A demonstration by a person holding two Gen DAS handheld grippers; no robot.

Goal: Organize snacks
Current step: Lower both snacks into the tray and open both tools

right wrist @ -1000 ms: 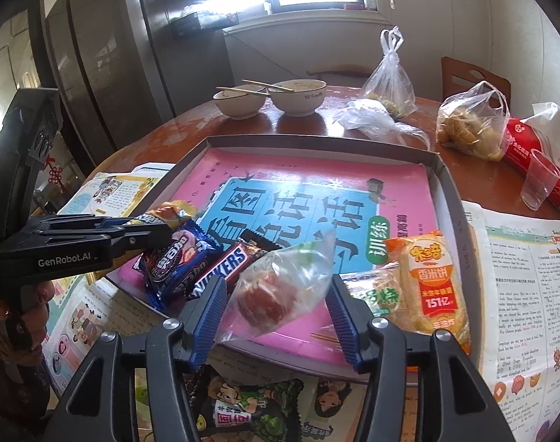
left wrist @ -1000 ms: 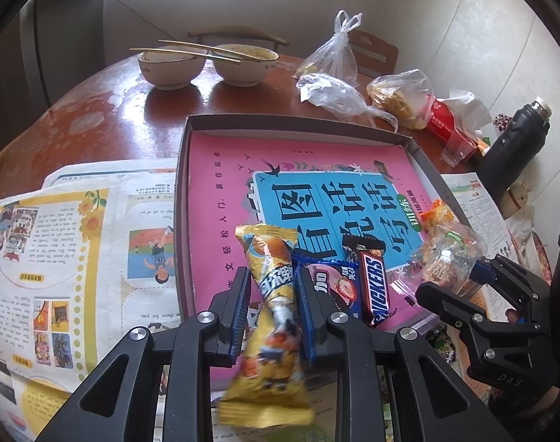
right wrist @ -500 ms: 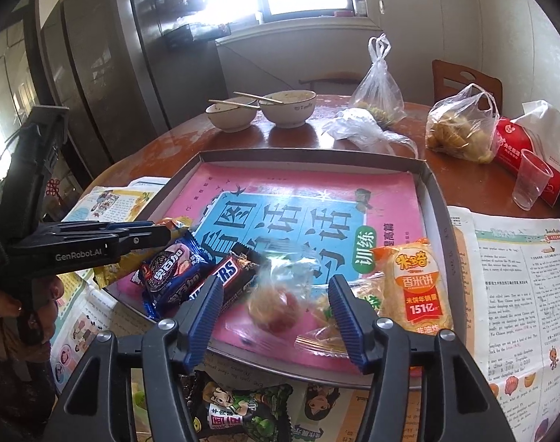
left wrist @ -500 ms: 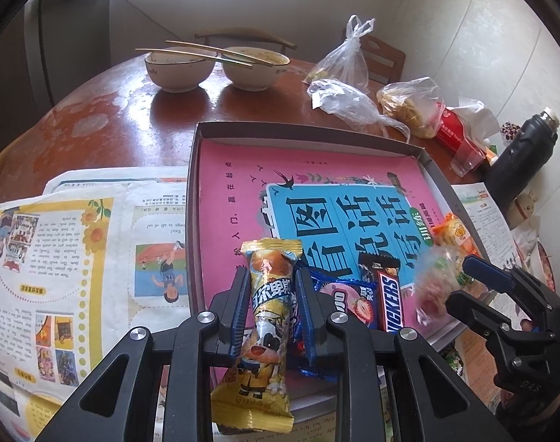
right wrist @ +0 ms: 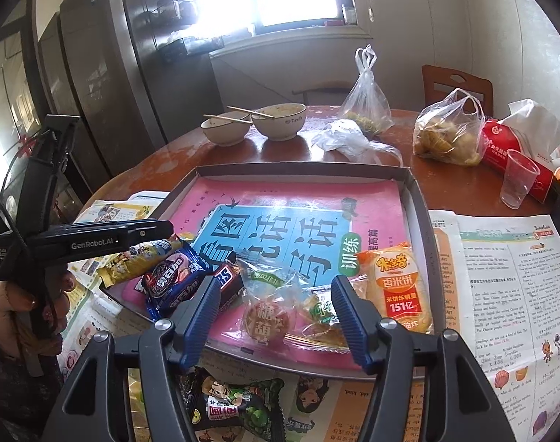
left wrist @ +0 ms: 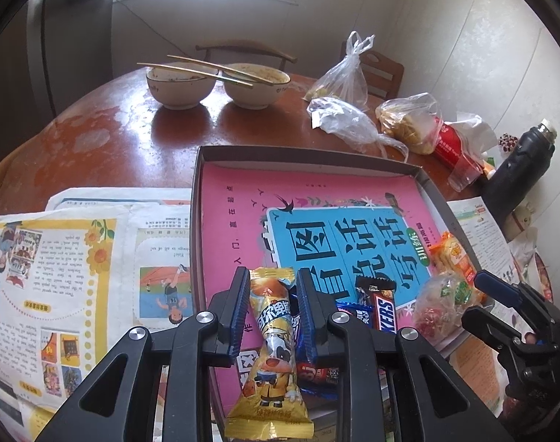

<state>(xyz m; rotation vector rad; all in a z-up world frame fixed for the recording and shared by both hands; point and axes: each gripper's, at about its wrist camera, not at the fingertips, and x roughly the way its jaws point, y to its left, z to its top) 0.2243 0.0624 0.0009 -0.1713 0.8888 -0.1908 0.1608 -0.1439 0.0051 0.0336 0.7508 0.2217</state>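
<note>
Yellow snack pack [left wrist: 276,350], Snickers bar [left wrist: 384,309] and clear candy bag [right wrist: 276,305] lie along the tray's [right wrist: 416,199] near edge.

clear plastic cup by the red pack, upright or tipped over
Upright. In the right wrist view the clear plastic cup stands on the table with its open rim facing up, just in front of the red pack. It looks empty.

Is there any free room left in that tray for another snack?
Plenty: the far half of the tray, over the pink book up to the back rim, is bare. The near edge is crowded, from the yellow snack and Snickers bar to the orange rice-cracker pack.
</note>
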